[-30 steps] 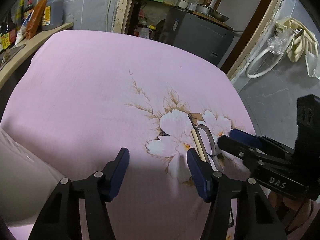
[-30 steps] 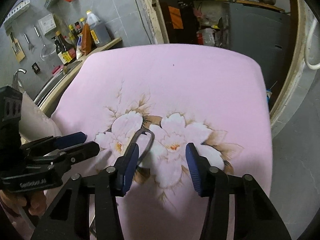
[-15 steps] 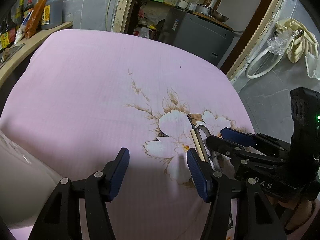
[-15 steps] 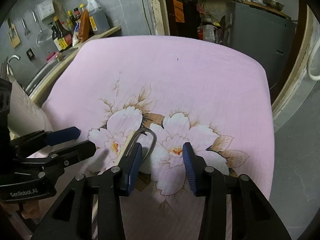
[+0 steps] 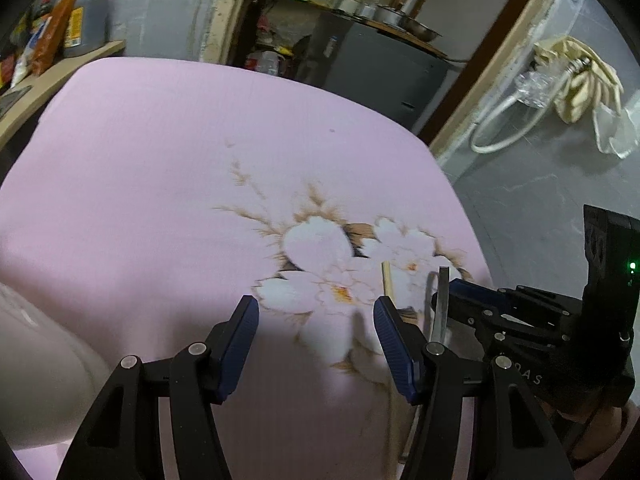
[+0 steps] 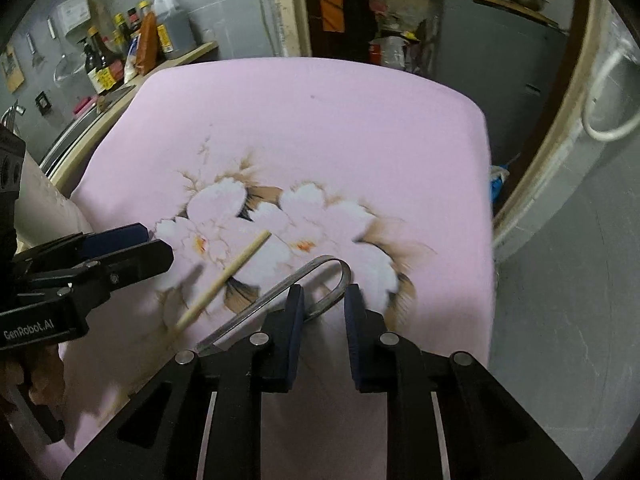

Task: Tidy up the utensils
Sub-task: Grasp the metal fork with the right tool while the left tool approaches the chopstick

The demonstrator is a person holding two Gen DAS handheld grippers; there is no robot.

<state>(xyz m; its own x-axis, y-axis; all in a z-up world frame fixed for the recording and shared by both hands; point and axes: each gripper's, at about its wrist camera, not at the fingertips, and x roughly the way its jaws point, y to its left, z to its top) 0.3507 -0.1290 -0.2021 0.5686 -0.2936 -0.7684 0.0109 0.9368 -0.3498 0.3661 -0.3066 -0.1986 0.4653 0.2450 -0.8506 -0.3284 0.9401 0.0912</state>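
Metal tongs [image 6: 280, 292]: on my pink floral cloth [image 6: 320, 140], long axis diagonal, looped end far-right, one limb between my right gripper [image 6: 322, 312], narrowed, contact unclear. Wooden chopstick [image 6: 224, 280] parallel, beside. Left gripper [image 5: 316, 344]: wide, low, holding nothing.

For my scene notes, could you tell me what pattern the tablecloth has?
Pink tablecloth with white, brown-leaved flowers; clearest in the right wrist view.

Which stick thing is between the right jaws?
The shiny bent metal tongs, not the straight wooden chopstick, which lies off to the left on the pink cloth.
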